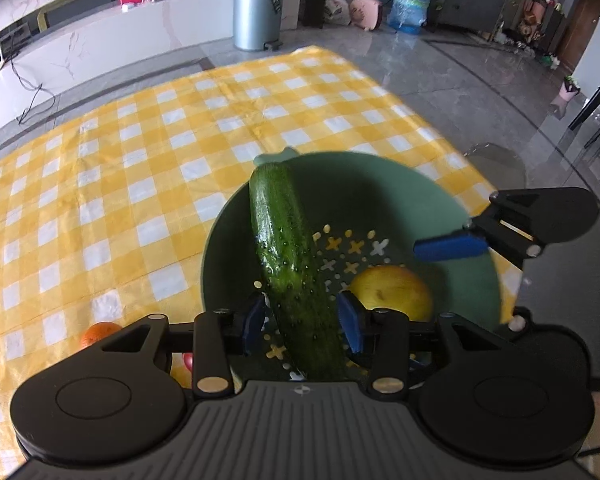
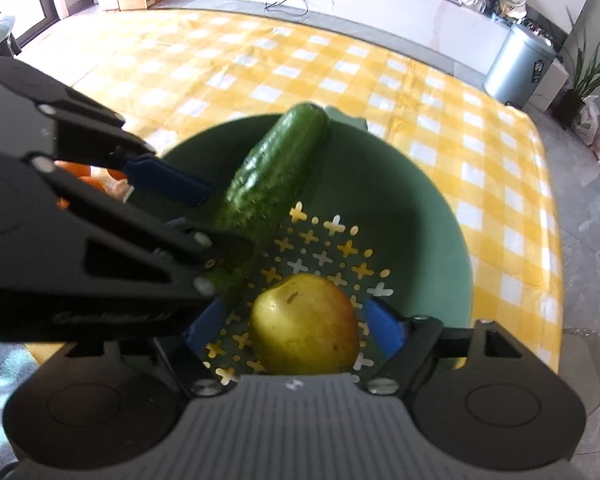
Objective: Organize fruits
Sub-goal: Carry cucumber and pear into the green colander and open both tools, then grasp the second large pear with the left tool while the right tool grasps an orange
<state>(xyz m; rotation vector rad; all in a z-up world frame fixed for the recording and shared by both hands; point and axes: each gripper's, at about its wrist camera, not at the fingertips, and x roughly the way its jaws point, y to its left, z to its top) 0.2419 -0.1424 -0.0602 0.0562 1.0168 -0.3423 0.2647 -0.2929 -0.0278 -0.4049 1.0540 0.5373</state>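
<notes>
A green strainer bowl (image 1: pixel 400 184) sits on the yellow checked cloth. A cucumber (image 1: pixel 288 260) lies slanted in it, its far end on the rim. My left gripper (image 1: pixel 302 322) has its blue pads on either side of the cucumber, with small gaps showing. A yellow-red apple (image 1: pixel 392 292) lies on the bowl's floor. In the right wrist view the apple (image 2: pixel 304 330) sits between the pads of my right gripper (image 2: pixel 296 330), which are spread wide of it. The cucumber (image 2: pixel 276 176) and the left gripper (image 2: pixel 168 184) show there too.
An orange (image 1: pixel 98 332) and a red fruit (image 1: pixel 187 360) lie on the cloth left of the bowl. More oranges (image 2: pixel 84 174) show behind the left gripper. The table's right edge (image 1: pixel 440 128) drops to a grey floor. A metal bin (image 1: pixel 256 12) stands beyond.
</notes>
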